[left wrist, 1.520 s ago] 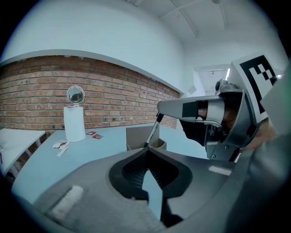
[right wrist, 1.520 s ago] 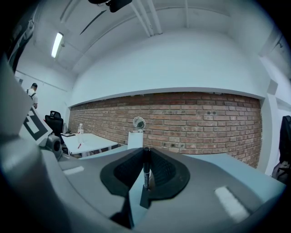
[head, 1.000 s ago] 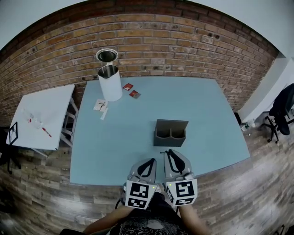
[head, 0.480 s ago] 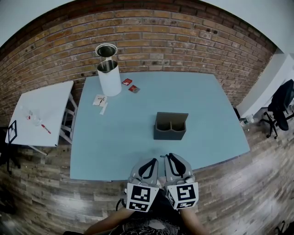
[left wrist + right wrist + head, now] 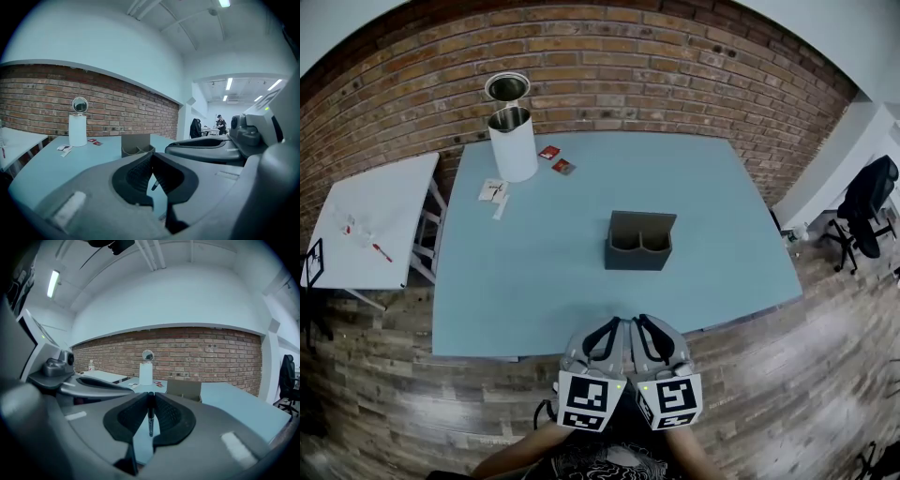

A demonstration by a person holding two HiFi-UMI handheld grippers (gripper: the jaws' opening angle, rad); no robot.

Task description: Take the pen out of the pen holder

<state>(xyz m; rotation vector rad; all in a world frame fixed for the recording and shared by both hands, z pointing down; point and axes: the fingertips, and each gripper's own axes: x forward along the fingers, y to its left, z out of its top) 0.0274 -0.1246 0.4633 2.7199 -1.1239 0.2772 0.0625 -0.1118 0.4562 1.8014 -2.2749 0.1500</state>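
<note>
The grey pen holder (image 5: 639,241) stands in the middle of the light blue table (image 5: 534,281); it also shows in the left gripper view (image 5: 136,145) and the right gripper view (image 5: 183,389). My right gripper (image 5: 639,321) is shut on a thin dark pen (image 5: 150,420), which hangs straight down from the pinched tips. Close beside it, my left gripper (image 5: 607,325) is shut with nothing in it. Both hover at the table's front edge, well short of the holder. The pen's tip (image 5: 154,186) shows through the gap under the left jaws.
A white cylinder (image 5: 514,145) with a round mirror (image 5: 507,88) behind it stands at the table's back left, with red packets (image 5: 555,159) and paper slips (image 5: 494,192) nearby. A white side table (image 5: 366,225) is at the left. A brick wall runs behind.
Both grippers have drawn back together from over the table to its front edge, away from the pen holder. Both have stayed shut.
</note>
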